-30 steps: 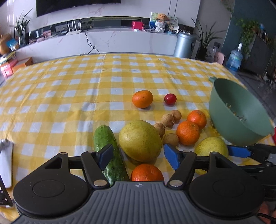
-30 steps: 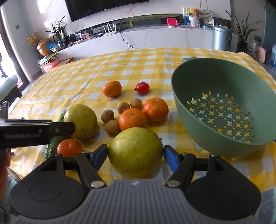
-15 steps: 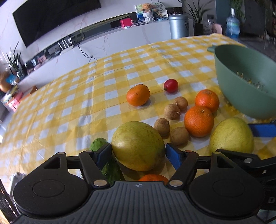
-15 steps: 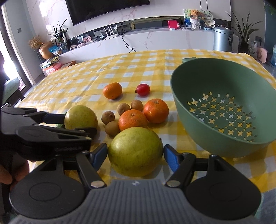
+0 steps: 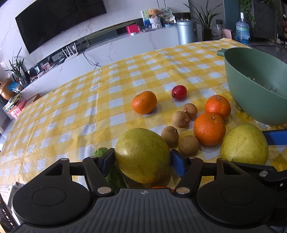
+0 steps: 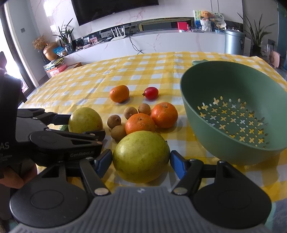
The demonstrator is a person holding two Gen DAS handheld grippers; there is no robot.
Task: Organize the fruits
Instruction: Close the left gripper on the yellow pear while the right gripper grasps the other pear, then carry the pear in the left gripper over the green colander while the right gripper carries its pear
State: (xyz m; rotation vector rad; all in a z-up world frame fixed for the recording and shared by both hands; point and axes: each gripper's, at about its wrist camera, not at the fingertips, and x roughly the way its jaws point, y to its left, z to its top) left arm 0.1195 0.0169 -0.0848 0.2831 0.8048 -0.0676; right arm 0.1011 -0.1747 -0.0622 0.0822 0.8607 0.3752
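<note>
Left gripper (image 5: pixel 142 159): jaws closing around 1 yellow-green pomelo (image 5: pixel 142 155), pads at its flanks. Right gripper (image 6: pixel 140 160): spread about a 2nd pomelo (image 6: pixel 140 156) on the checked cloth (image 6: pixel 89 86), left pad touching, right pad just clear. Right view alone: green colander (image 6: pixel 190 105) holes. Left view alone: orange sliver (image 5: pixel 161 187) under the gripper

"GenRobot.AI" on the left gripper (image 6: pixel 86 125)

wall: marble, dark TV (image 6: pixel 114 7) | white counter (image 6: pixel 161 41) | plants | daylit window (image 6: pixel 10 53) left
</note>
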